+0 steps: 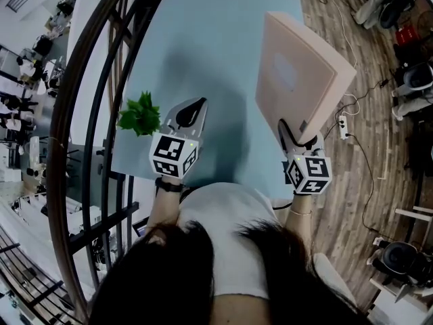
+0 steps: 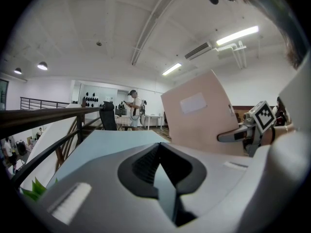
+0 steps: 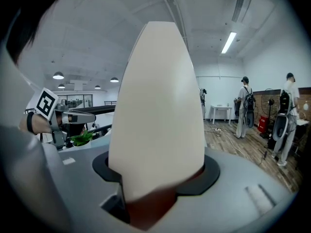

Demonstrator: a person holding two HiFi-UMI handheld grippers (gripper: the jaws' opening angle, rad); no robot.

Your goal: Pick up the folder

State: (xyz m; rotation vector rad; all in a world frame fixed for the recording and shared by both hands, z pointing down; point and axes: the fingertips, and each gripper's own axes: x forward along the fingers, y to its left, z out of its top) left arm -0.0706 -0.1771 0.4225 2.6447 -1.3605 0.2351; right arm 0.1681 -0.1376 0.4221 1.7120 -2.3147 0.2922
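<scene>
The right tongs (image 1: 295, 139) are gripping the pink folder (image 1: 298, 73) by its lower edge, holding it upright and apparently clear of the pale blue table (image 1: 216, 39), so the pickup is judged effectively complete. The left tongs (image 1: 194, 111) are hovering fully closed and empty beside a green plant (image 1: 140, 114). Wooden flooring (image 1: 379, 147) is showing around the table.

No writing can be read anywhere. The pale pink cardboard folder (image 1: 308, 87) carries a whitish rectangular label (image 1: 285, 72), too blurred to show any print.
</scene>
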